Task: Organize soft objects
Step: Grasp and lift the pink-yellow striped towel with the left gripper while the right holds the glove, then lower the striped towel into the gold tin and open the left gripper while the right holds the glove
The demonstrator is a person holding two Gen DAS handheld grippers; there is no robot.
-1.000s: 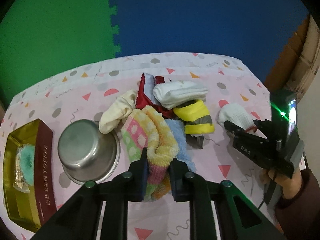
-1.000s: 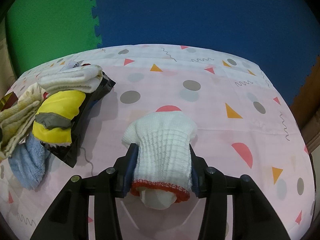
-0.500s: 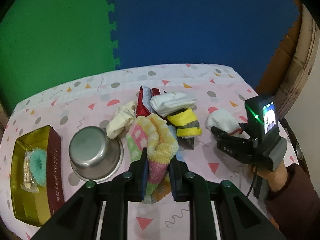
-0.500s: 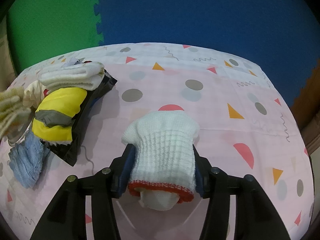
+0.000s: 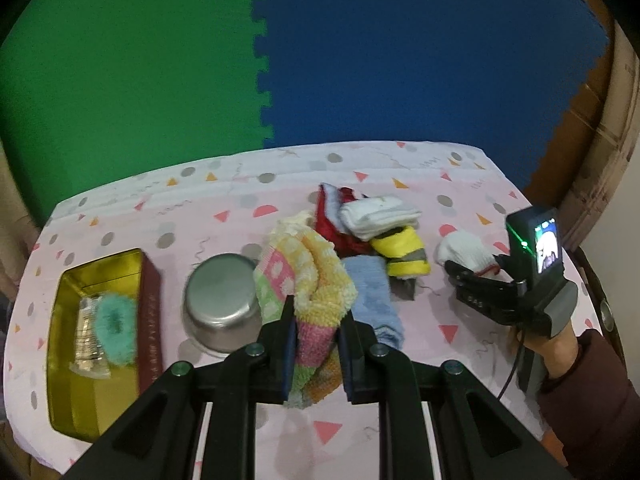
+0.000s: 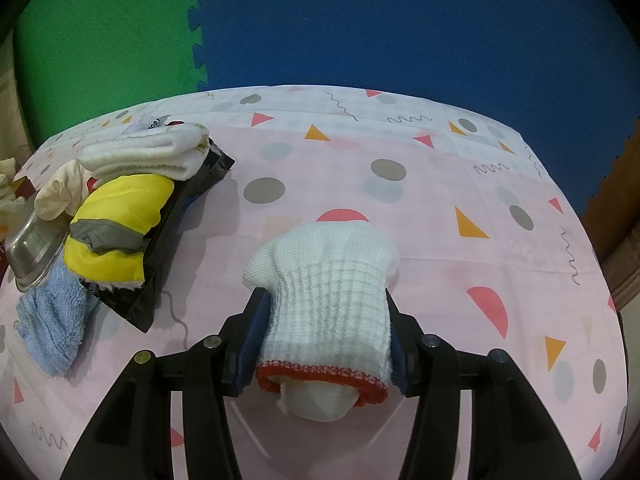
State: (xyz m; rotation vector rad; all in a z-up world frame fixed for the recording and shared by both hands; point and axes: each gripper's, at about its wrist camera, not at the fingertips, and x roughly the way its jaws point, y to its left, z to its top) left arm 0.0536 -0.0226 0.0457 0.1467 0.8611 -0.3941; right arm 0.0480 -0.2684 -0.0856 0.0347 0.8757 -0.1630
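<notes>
Two grippers are each on a cloth. At the bottom centre of the left wrist view, your left gripper (image 5: pixel 316 320) is clamped on the pastel checked towel (image 5: pixel 308 276), which droops below the fingers: light and floppy, so grip a bunched fold, not an edge. At the bottom centre of the right wrist view, your right gripper (image 6: pixel 326 328) brackets the white knit glove (image 6: pixel 328 284) near its red cuff, resting on the pink surface (image 6: pixel 440 200); its fingers have just been opening, and I cannot tell whether they still pinch. The glove is stretchy, so take it by the cuff. Farther off, mid-frame left, one blue cloth (image 6: pixel 52 316), one yellow-grey piece (image 6: pixel 116 228) and one white folded towel (image 6: pixel 148 152) are piled. One steel bowl (image 5: pixel 220 300) and one gold tin (image 5: pixel 100 336) lie lower left.
</notes>
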